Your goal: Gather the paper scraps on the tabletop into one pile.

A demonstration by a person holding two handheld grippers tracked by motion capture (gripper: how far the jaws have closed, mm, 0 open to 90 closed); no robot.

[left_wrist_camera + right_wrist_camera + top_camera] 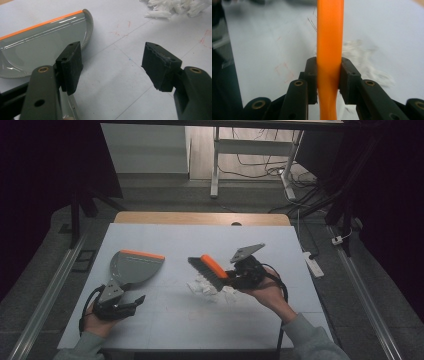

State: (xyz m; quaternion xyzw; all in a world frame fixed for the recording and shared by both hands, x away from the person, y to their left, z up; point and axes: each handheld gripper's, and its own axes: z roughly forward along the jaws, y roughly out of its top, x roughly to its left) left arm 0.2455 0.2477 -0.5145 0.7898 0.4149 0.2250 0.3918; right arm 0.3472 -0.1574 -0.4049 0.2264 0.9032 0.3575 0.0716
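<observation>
A grey dustpan [135,266] with an orange lip lies flat on the left of the white table; the left gripper view has its pan [42,42] at upper left. My left gripper [134,303] sits open just below the pan's handle end, its jaws [111,67] wide apart over bare table. My right gripper [231,276] is shut on the orange handle [329,50] of a black-bristled brush [209,271], held tilted above a heap of white paper scraps [210,287].
The scraps [175,8] lie at mid-table, right of the dustpan. A wooden strip [200,218] edges the table's far side. Beyond it are desk legs and cables on the floor; a power strip [315,264] lies right of the table.
</observation>
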